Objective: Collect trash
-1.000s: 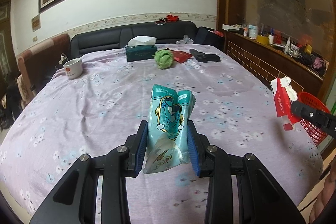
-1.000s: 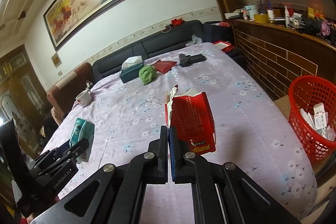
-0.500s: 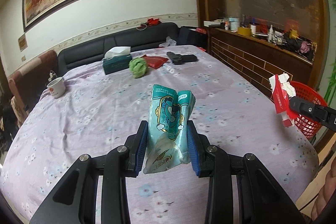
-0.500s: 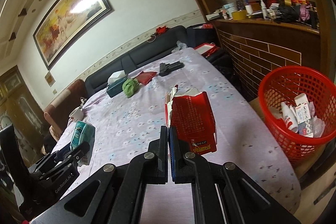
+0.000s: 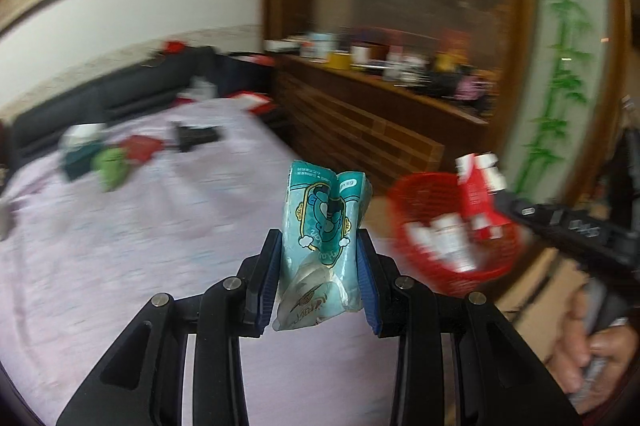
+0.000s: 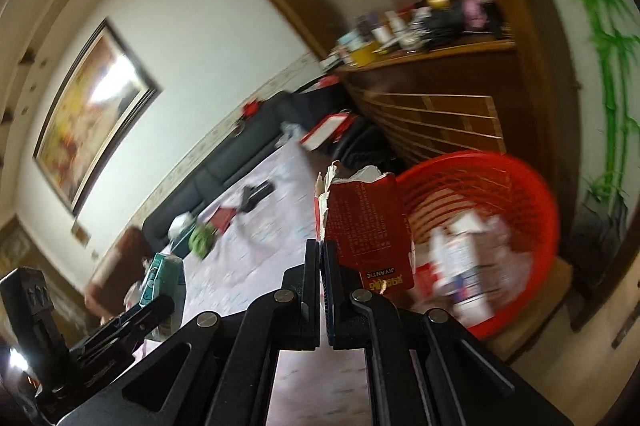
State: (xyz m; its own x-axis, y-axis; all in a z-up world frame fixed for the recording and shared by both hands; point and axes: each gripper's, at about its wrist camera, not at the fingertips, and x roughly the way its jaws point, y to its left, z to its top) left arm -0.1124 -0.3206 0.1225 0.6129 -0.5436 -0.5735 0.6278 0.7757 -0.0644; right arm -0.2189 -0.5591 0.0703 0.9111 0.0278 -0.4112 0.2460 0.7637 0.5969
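Left gripper (image 5: 318, 266) level over the bed (image 5: 120, 226), clamping a teal packet (image 5: 324, 222); right gripper (image 6: 322, 258) rolled sideways, pinching a torn red carton (image 6: 366, 226) beside the red basket (image 6: 520, 186)

Each tool (image 5: 320, 258) is matte black with silver screws and blue-lined fingers (image 5: 266, 278).

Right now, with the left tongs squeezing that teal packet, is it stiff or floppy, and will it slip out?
The teal packet looks soft: it creases inward where the left tongs pinch it. It is probably light and nearly empty. Its film looks glossy, so it may slide if the grip loosens.
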